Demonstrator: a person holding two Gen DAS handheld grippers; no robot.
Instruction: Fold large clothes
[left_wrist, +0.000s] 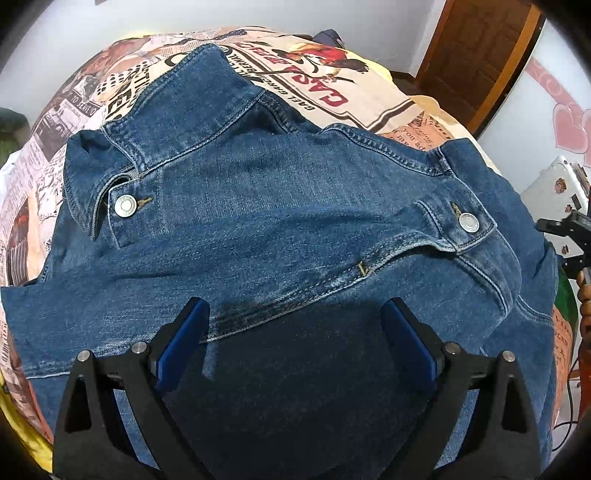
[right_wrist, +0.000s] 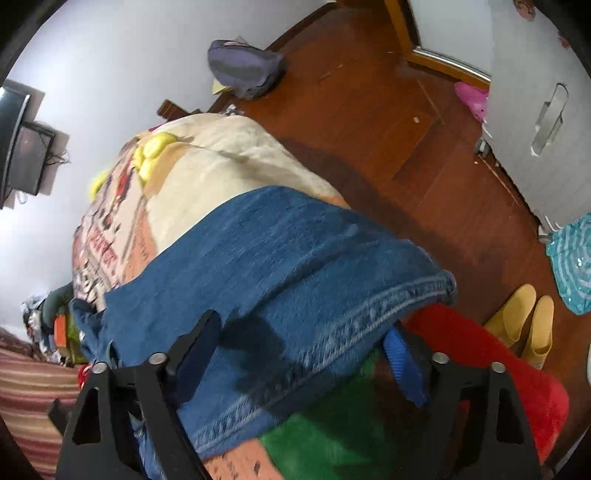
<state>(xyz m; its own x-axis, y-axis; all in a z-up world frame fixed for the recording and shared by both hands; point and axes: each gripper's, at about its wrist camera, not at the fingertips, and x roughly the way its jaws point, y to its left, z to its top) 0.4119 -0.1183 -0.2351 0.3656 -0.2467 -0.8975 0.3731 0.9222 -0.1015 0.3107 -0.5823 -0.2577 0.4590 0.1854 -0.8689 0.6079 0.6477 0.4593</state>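
A blue denim jacket (left_wrist: 280, 229) lies spread on the bed, collar at the far side, two silver buttons showing. My left gripper (left_wrist: 295, 314) is open just above the jacket's middle, its blue pads apart, holding nothing. In the right wrist view the jacket's hem edge (right_wrist: 280, 273) hangs over the bed's side. My right gripper (right_wrist: 303, 339) is open with its jaws on either side of that stitched hem edge. The right gripper (left_wrist: 565, 236) also shows at the far right of the left wrist view.
The bed carries a newspaper-print cover (left_wrist: 332, 74) and a red and green blanket (right_wrist: 480, 354). On the brown wooden floor (right_wrist: 369, 122) lie yellow slippers (right_wrist: 524, 325), a purple bag (right_wrist: 243, 66) and a teal cloth (right_wrist: 572, 266). A white cabinet (right_wrist: 535, 110) stands at the right.
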